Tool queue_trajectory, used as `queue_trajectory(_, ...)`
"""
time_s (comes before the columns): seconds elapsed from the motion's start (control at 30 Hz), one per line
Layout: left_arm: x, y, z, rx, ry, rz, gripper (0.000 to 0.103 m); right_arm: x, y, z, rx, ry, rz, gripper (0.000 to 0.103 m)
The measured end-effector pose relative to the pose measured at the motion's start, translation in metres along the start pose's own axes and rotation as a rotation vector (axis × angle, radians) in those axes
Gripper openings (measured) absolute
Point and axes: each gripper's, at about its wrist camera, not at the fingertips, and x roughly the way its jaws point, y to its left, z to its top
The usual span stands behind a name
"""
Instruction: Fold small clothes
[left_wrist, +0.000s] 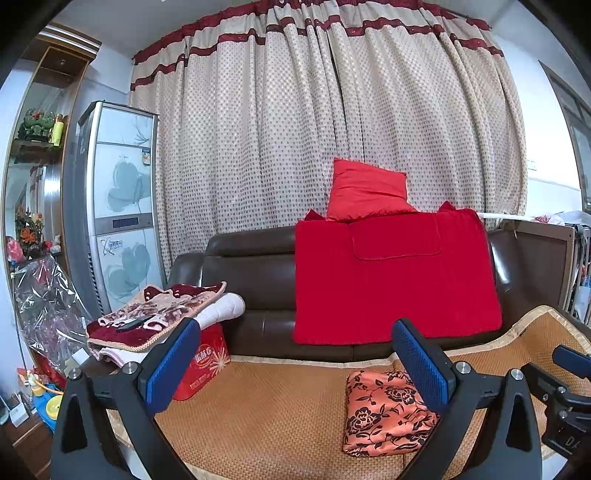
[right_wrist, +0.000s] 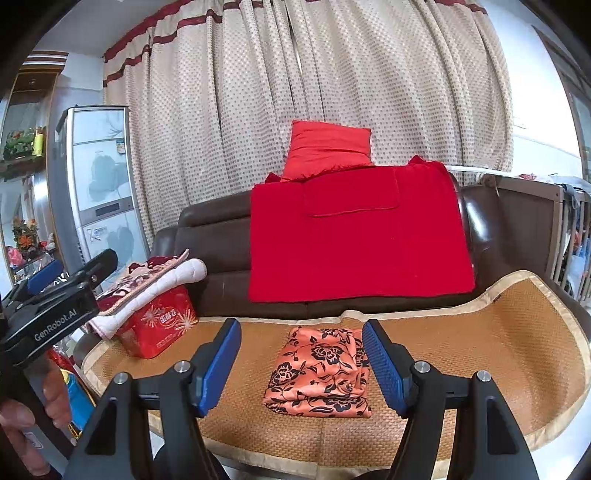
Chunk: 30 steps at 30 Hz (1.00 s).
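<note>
An orange garment with a black flower print lies folded into a compact stack on the woven sofa mat. It also shows in the left wrist view, low and right of centre. My right gripper is open and empty, held above and in front of the garment, its blue pads apart on either side of it. My left gripper is open and empty, off to the left of the garment. The left gripper's body also shows in the right wrist view, held by a hand.
A brown leather sofa carries a red blanket over its back and a red pillow on top. A red box with folded quilts on it stands at the mat's left end. A wooden crib stands at right.
</note>
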Motion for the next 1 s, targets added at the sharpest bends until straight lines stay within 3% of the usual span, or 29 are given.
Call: queue_trajectory(1.0,0.000,-0.001,0.001,0.020,-0.001,-0.025,0.103,0.014,0.004,-0.008,0.012,0.047,0.005,0.072)
